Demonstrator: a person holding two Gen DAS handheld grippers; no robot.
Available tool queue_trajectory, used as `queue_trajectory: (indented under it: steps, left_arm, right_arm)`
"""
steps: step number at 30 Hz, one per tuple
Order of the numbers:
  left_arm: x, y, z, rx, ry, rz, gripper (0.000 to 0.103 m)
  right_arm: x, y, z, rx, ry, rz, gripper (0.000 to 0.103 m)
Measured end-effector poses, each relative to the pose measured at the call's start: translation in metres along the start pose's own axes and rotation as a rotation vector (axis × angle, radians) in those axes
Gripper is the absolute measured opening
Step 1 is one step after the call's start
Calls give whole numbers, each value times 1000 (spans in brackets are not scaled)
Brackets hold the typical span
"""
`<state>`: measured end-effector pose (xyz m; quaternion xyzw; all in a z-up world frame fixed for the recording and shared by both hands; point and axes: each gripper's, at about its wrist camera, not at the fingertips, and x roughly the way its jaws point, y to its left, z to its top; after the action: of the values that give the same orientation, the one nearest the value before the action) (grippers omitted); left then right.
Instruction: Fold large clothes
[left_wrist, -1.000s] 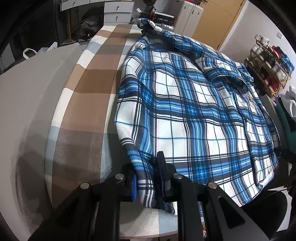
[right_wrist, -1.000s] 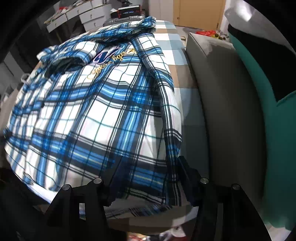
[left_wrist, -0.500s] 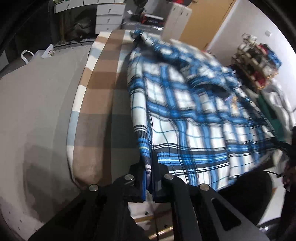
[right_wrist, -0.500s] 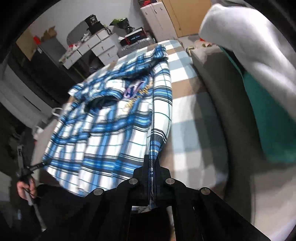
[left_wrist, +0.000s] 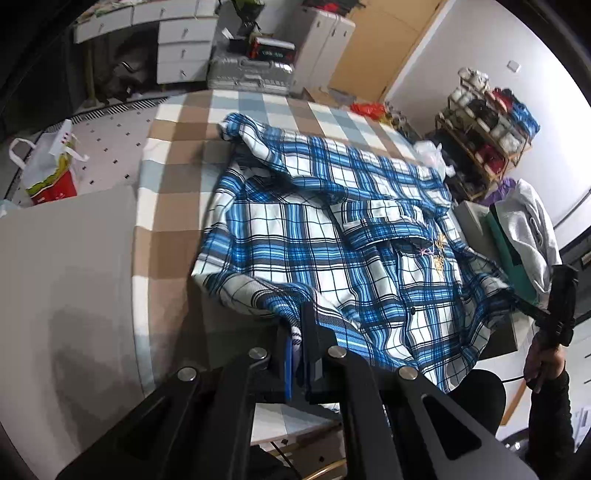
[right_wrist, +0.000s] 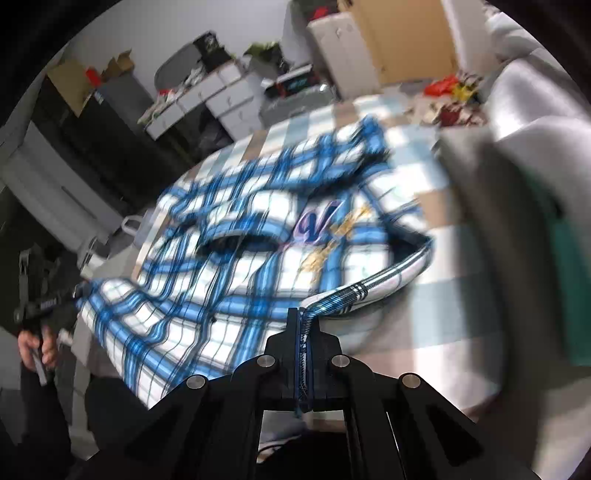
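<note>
A: Left wrist view first — what does the left gripper (left_wrist: 300, 334) have?

B: Its fingers are pressed together on a bunched corner of the plaid shirt (left_wrist: 332, 236), at the shirt's near hem. The rest of the shirt lies spread over the checked cover (left_wrist: 177, 147), collar side far from the camera, with the lifted hem curling over just ahead of the fingers.

A: Anything of the other hand there?

B: At the right edge, the right gripper (left_wrist: 513, 301) meets the shirt's opposite corner, held by a hand (left_wrist: 543, 354). A grey cushion (left_wrist: 62, 266) sits left of the cover.

A: And the right wrist view?

B: Blurred, but the right gripper (right_wrist: 303, 325) is clamped shut on a thin fold of the plaid shirt (right_wrist: 236, 266) — the edge arcs up and off to the right. The left gripper (right_wrist: 70, 295) shows far left at the other corner.
</note>
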<state>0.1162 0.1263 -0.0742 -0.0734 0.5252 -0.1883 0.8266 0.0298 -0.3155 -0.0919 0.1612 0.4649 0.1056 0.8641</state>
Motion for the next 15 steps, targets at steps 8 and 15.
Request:
queue_trajectory:
  steps: [8, 15]
  left_arm:
    - [10, 11, 98, -31, 76, 16, 0]
    - [74, 57, 196, -149, 196, 150, 0]
  right_arm:
    - [-39, 5, 88, 24, -73, -25, 2]
    - [38, -32, 235, 117, 112, -249, 3]
